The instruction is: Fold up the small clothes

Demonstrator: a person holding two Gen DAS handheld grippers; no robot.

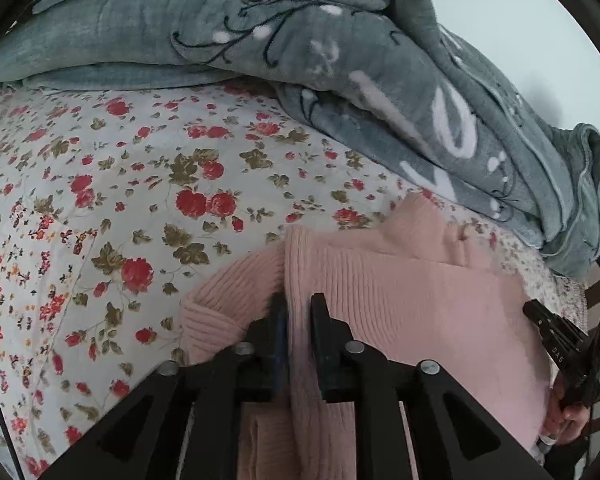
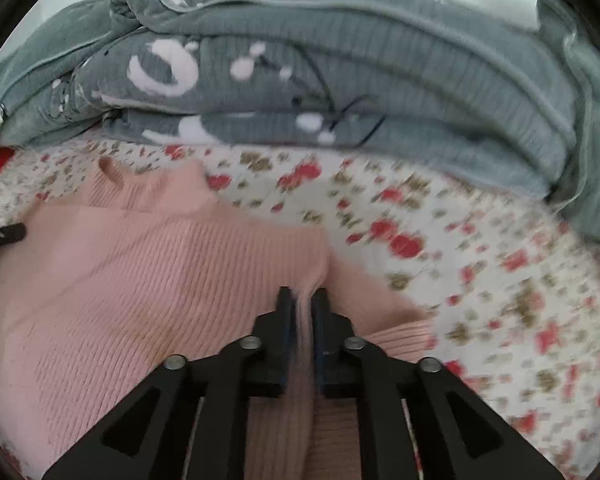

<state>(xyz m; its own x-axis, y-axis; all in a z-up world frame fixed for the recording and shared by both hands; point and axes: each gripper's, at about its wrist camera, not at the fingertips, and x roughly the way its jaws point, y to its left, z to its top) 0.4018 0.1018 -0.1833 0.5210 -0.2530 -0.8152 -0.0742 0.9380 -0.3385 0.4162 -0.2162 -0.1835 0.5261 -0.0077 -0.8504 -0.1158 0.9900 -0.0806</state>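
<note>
Left gripper (image 1: 298, 300) is pinching a raised fold of the pink sweater (image 1: 420, 292), knit bunched between its narrowly parted jaws. Right gripper (image 2: 303, 294) is pinching another fold of the same sweater (image 2: 140, 280), jaws nearly together on the cloth. Sweater is lying flat on the flowered bedsheet (image 1: 140, 184), collar pointing toward the far edge of the bed. Grey-green blanket (image 1: 260, 32) is lying piled along that far edge, just beyond the collar, crowding the space there. A hand (image 1: 568, 416) is showing at the right of the left view, holding the other gripper. Right view blurred.
</note>
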